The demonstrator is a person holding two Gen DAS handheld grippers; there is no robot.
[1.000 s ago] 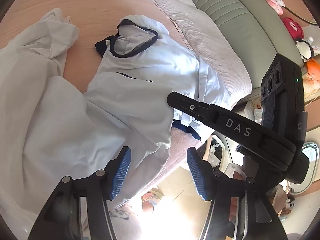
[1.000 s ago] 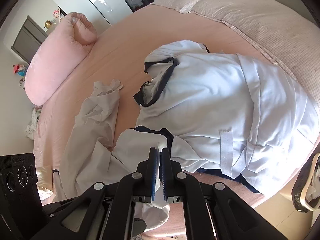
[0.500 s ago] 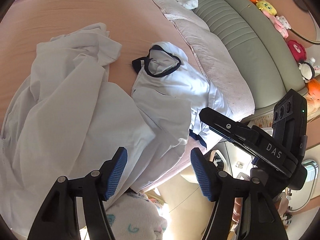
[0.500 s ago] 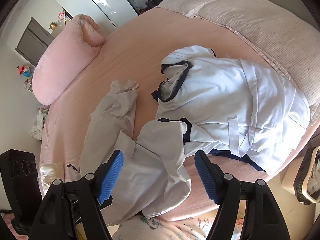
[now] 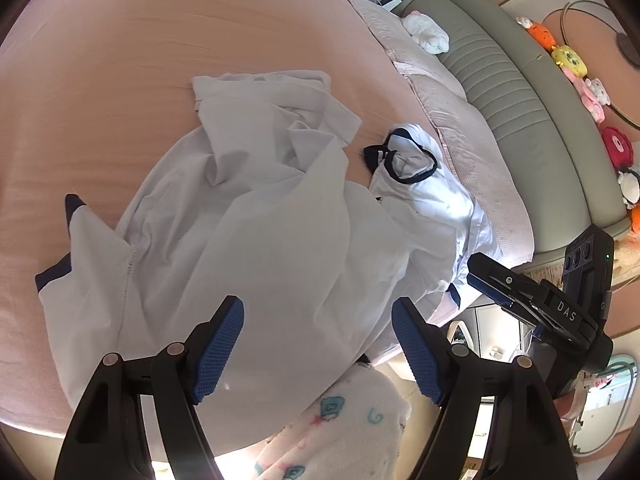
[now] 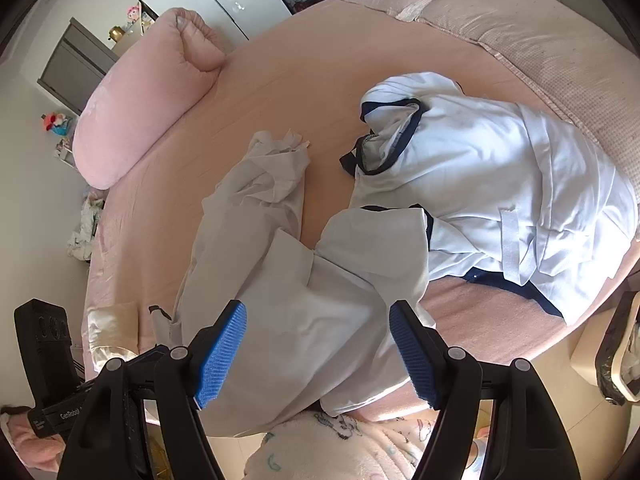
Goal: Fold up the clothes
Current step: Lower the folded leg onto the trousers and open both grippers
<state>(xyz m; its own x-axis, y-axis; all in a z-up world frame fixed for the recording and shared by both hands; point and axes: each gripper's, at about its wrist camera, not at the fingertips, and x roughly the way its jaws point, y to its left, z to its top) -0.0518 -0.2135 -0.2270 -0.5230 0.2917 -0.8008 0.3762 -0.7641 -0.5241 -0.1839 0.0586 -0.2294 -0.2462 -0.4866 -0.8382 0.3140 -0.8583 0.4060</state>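
A crumpled white garment point(image 5: 248, 248) with dark navy cuffs lies across the near edge of the pink bed point(image 5: 120, 80); it also fills the middle of the right wrist view point(image 6: 304, 300). Beyond it lies a second white top with a navy-trimmed neck point(image 5: 416, 184), seen spread out at the right point(image 6: 500, 184). My left gripper point(image 5: 318, 344) hovers open above the near garment. My right gripper point(image 6: 318, 348) is open above the same garment, holding nothing. The right gripper's body point(image 5: 560, 312) shows at the right of the left wrist view.
A pink pillow point(image 6: 148, 108) lies at the bed's far left. A quilted beige cover point(image 6: 540, 32) runs along the far side, with a green padded headboard point(image 5: 520, 92) and plush toys point(image 5: 580, 76) behind. A person's fluffy patterned clothing point(image 6: 360, 444) is just below the bed edge.
The right gripper was shut on the near garment's sleeve a second ago and has let go and opened. Both grippers have pulled back and up from the bed, widening the view.
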